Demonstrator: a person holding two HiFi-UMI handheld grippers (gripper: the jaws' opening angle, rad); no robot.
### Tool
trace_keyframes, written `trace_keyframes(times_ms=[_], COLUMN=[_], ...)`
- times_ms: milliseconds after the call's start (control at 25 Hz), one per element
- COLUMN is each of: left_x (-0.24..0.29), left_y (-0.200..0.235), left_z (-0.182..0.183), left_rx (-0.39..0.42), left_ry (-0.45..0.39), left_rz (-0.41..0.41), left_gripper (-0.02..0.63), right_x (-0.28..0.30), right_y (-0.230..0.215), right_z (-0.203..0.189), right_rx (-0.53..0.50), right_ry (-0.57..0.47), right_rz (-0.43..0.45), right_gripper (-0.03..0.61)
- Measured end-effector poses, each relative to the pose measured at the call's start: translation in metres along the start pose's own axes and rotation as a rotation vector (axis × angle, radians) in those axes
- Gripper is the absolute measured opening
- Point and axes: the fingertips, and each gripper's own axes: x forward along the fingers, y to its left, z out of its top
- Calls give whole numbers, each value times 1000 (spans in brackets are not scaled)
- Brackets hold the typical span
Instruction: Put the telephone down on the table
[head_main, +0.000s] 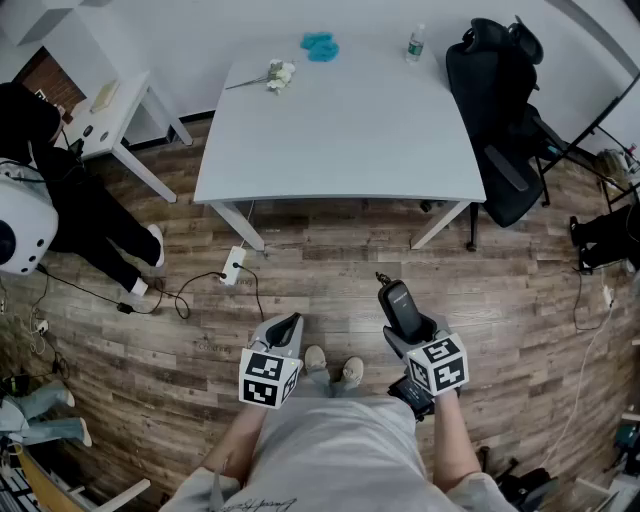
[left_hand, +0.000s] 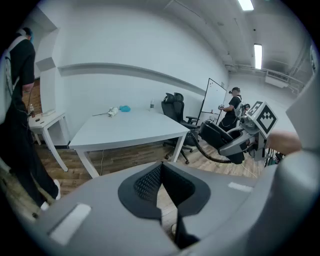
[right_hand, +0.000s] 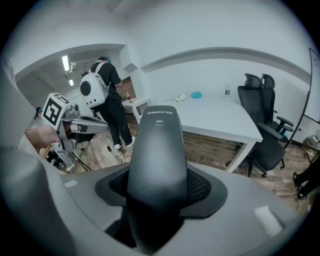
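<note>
telephone (right_hand: 159, 150) base hidden, bottle (head_main: 415, 44) label unreadable

The left forearm (head_main: 230, 452) and right forearm (head_main: 453, 440) reached forward from the waist, each gripper tilted downward. The left gripper (head_main: 287, 325) had its jaws pressed together with nothing between them. The right gripper (head_main: 410, 335), alongside and well apart, clamped its jaws on the telephone (head_main: 399, 304), which pointed forward.

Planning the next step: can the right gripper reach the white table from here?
Probably not yet: the right gripper, fingers shut on the telephone, is well short of the table; open floor lies between.
</note>
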Motion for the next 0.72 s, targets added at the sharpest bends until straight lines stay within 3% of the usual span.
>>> trace_keyframes(times_ms=[200,720], left_x=[-3,-5], left_y=[2,12], left_z=[7,15], left_rx=[40,43], left_ry=[-2,-21], left_rz=[-9,-31], left_gripper=[17,17], right_x=[-4,7], right_y=[12,18], right_z=[-10,-1], right_rx=[24,38], right_ry=[19,16], right_rz=[22,14], right_gripper=[277,276])
